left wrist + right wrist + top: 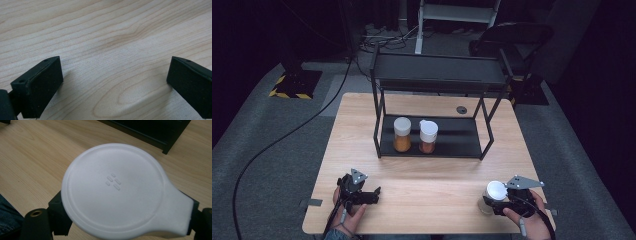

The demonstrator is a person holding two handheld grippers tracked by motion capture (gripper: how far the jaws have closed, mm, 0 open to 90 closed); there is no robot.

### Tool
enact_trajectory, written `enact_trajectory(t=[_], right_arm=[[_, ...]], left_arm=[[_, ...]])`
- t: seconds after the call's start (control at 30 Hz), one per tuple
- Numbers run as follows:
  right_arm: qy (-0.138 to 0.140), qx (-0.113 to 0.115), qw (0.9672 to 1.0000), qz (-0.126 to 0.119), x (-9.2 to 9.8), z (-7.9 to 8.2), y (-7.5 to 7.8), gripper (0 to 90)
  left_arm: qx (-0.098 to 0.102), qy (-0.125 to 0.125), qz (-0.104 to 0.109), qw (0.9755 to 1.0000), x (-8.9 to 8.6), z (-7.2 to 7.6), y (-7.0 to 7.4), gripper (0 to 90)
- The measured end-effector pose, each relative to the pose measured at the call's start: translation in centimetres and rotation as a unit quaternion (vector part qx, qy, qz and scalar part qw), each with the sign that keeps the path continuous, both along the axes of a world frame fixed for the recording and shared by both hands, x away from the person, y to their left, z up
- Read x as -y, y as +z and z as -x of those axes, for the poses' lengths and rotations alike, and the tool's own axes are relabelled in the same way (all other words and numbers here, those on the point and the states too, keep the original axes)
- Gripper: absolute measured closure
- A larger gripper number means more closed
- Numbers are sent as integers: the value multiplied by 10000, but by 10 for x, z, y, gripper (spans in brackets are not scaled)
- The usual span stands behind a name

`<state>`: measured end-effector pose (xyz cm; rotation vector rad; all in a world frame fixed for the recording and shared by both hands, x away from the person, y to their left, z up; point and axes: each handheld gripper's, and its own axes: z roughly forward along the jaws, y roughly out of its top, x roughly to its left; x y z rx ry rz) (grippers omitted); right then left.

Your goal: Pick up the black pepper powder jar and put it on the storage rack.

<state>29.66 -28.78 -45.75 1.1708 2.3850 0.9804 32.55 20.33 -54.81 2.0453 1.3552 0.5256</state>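
A clear jar with pale contents and a white flip-top lid (pixel 493 196) stands near the front right corner of the wooden table (pixel 427 182). My right gripper (pixel 490 204) is shut on it, one jaw on each side just under the lid. In the right gripper view the white lid (pixel 115 187) lies between the jaws of the right gripper (pixel 126 213). My left gripper (pixel 375 194) rests at the front left, open, with nothing between its jaws. In the left gripper view the left gripper (pixel 115 85) has bare wood between its wide-apart pads.
A black two-level rack (pixel 457 142) stands at the middle back of the table. Two white-capped jars of orange-brown spice (pixel 402 134) (pixel 428 136) sit on its lower shelf. A black cable (pixel 287 135) crosses the grey floor at left. A dark chair (pixel 512 37) is behind.
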Motion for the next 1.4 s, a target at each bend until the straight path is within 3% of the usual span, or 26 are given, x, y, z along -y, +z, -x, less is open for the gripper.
enact_trajectory(t=[0.67,1.4], right_arm=[[106,301,9995,43,-5,-14,32,227],[362,485,9981,95,-20,-48,65,227]], left_arm=[[0,2,2,10000,0,0,0,4],[5,6,-3,10000,0,0,0,4]])
